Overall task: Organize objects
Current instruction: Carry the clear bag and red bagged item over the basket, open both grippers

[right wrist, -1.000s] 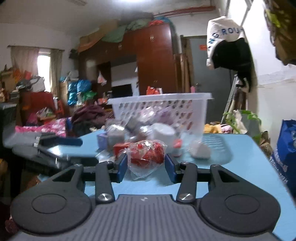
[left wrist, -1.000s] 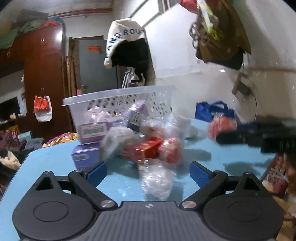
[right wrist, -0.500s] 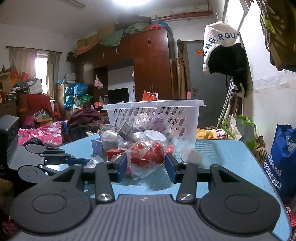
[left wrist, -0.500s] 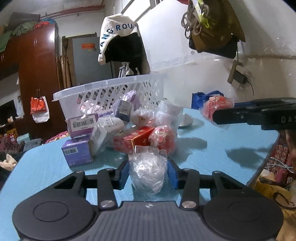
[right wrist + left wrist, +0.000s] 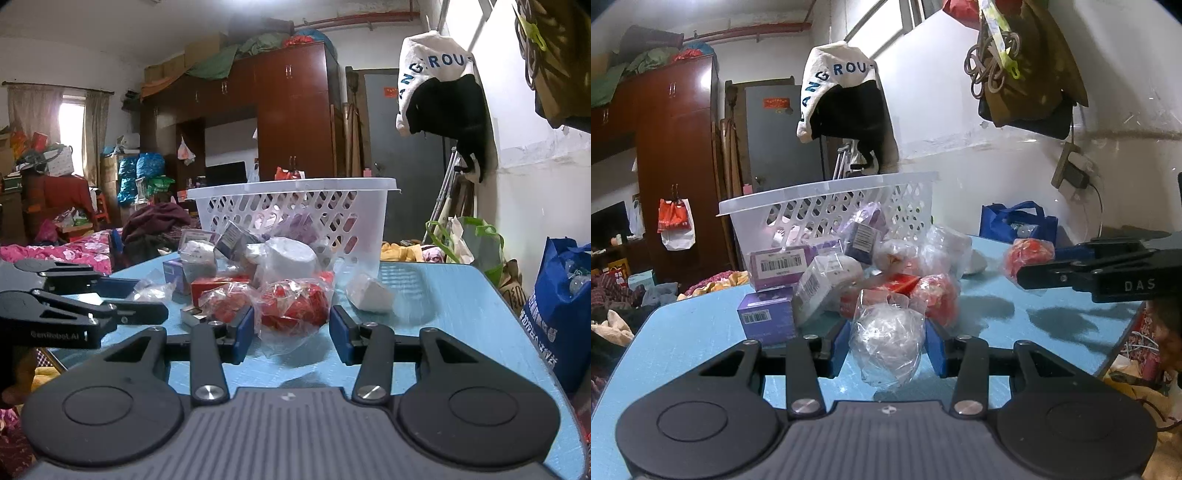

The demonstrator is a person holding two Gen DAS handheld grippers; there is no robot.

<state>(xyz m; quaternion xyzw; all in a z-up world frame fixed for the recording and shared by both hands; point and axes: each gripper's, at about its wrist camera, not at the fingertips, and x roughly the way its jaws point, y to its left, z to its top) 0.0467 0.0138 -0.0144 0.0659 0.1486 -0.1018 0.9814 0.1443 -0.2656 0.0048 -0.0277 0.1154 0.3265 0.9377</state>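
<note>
Left gripper: jaws have just closed and grip a clear-wrapped white bundle, lower centre of frame, over the blue desk. Right gripper: jaws clamp a clear bag of red items, centre frame. Behind both, a white basket lies tipped, boxes and bags spilled before it.

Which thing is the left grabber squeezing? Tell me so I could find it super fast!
Find the white basket lying tipped on the blue table, its things spilling out in a heap. At the near edge of that heap, the left gripper is shut on a clear crinkly bag holding a pale white lump. The bagged bundles next to it are red; this one is whitish.
</note>
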